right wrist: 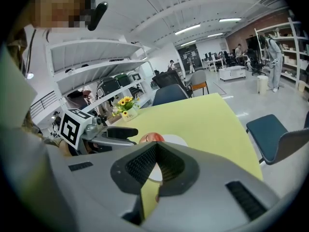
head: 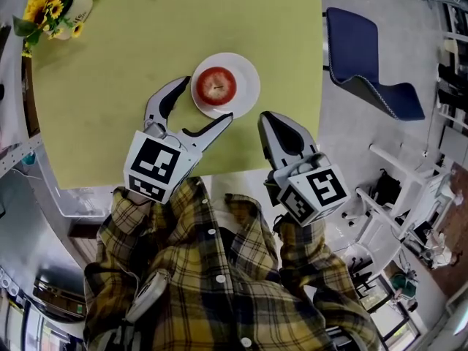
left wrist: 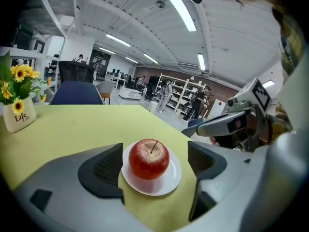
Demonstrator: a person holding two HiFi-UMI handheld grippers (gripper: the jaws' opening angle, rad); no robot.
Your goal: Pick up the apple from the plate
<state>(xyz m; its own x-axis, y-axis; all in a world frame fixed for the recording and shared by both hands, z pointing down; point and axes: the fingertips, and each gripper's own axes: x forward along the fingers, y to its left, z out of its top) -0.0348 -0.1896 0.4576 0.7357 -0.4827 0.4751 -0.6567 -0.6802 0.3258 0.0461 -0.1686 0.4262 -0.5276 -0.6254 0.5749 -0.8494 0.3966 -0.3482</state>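
One apple (head: 216, 85) lies just beyond the spread left claw (head: 208, 97).

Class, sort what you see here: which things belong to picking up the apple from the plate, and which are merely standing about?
Belong to the job: apple; plate; left gripper, open, facing the apple.
Standing about: sunflower pot; blue chair; right gripper, shut, off to the side.

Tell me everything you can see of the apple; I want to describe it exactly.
The apple is red, with a pale yellowish patch around a thin dark stem, and it looks smooth and whole. It sits upright, stem up, on the white plate and touches only that. The open left claw points at it from close by, without contact.
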